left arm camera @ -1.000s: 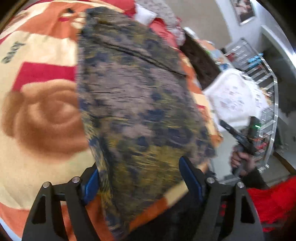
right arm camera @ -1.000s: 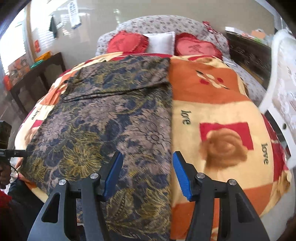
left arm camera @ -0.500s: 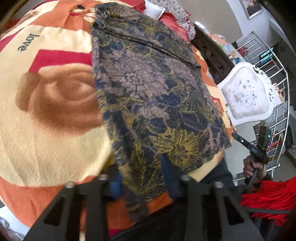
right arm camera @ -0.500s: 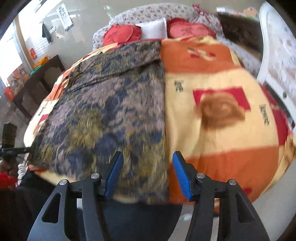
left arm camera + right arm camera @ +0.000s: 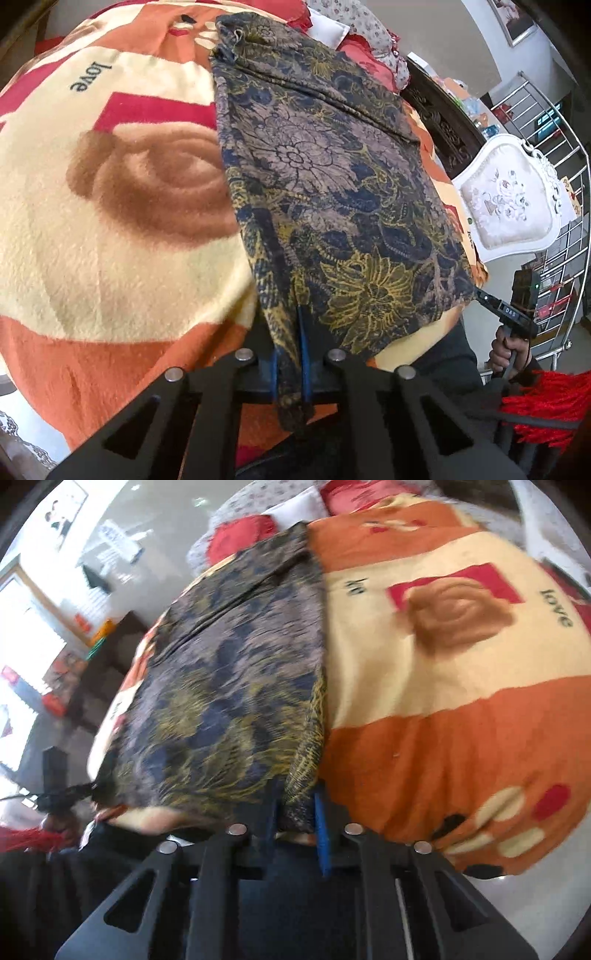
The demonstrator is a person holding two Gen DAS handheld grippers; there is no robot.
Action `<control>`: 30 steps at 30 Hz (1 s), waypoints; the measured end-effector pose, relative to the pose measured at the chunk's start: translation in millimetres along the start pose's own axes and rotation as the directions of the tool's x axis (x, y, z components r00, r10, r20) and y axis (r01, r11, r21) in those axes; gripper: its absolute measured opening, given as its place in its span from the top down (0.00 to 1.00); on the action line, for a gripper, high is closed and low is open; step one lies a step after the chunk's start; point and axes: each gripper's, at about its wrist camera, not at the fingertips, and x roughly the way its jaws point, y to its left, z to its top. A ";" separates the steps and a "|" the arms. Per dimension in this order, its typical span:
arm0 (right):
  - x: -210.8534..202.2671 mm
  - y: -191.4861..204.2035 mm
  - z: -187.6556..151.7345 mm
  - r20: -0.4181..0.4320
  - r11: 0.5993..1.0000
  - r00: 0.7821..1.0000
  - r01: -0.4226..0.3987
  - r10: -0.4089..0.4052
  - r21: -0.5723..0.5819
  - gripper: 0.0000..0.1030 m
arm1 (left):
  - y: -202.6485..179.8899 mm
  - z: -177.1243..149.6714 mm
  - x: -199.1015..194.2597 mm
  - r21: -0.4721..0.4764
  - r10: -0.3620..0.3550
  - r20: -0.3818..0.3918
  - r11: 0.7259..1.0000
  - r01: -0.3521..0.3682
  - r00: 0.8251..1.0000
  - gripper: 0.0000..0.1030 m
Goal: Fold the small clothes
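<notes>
A home bedroom. A bed fills most of both frames under a rose-print fleece blanket [image 5: 122, 206], red heart cushions [image 5: 240, 535] against the headboard at top. A white upholstered chair [image 5: 509, 199] at right, dark wooden cabinet [image 5: 443, 122] behind it

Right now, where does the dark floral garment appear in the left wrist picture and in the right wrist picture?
Left wrist view: the floral garment runs from top centre down to the left gripper, which is shut on its near corner.
Right wrist view: the garment fills centre-left; the right gripper is shut on its near corner.
Shared landmark: the brown rose printed on the blanket beside the garment.
</notes>
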 end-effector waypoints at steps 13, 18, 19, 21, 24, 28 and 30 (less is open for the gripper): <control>-39.2 -0.1 5.5 0.072 0.991 0.988 -0.136 0.136 -0.002 1.00 | 5.3 -0.5 -42.5 -0.090 -0.053 0.120 0.994 0.064 0.991 0.97; -74.3 15.5 18.9 0.070 0.969 0.968 -0.235 0.241 -0.078 1.00 | 8.2 -8.5 -70.1 -0.076 -0.036 0.137 0.996 0.047 0.990 0.97; -79.8 18.9 20.0 0.063 0.965 0.966 -0.244 0.250 -0.095 1.00 | 6.5 -12.1 -74.6 -0.061 -0.027 0.128 0.997 0.036 0.991 0.97; -90.1 25.0 19.0 0.043 0.962 0.968 -0.240 0.247 -0.131 1.00 | 2.0 -18.2 -82.0 -0.038 -0.025 0.119 0.999 0.030 0.993 0.97; -103.3 31.6 17.3 0.011 0.956 0.970 -0.238 0.244 -0.173 1.00 | -4.4 -25.9 -91.9 -0.016 -0.035 0.106 0.999 0.037 0.994 0.97; -111.7 37.5 20.2 -0.012 0.949 0.972 -0.231 0.234 -0.217 1.00 | -13.6 -25.7 -92.0 0.008 -0.033 0.125 0.999 0.032 0.992 0.97; -111.5 37.5 25.8 0.001 0.948 0.973 -0.224 0.230 -0.224 1.00 | -10.4 -17.2 -86.5 -0.009 -0.014 0.149 1.000 0.016 0.989 0.97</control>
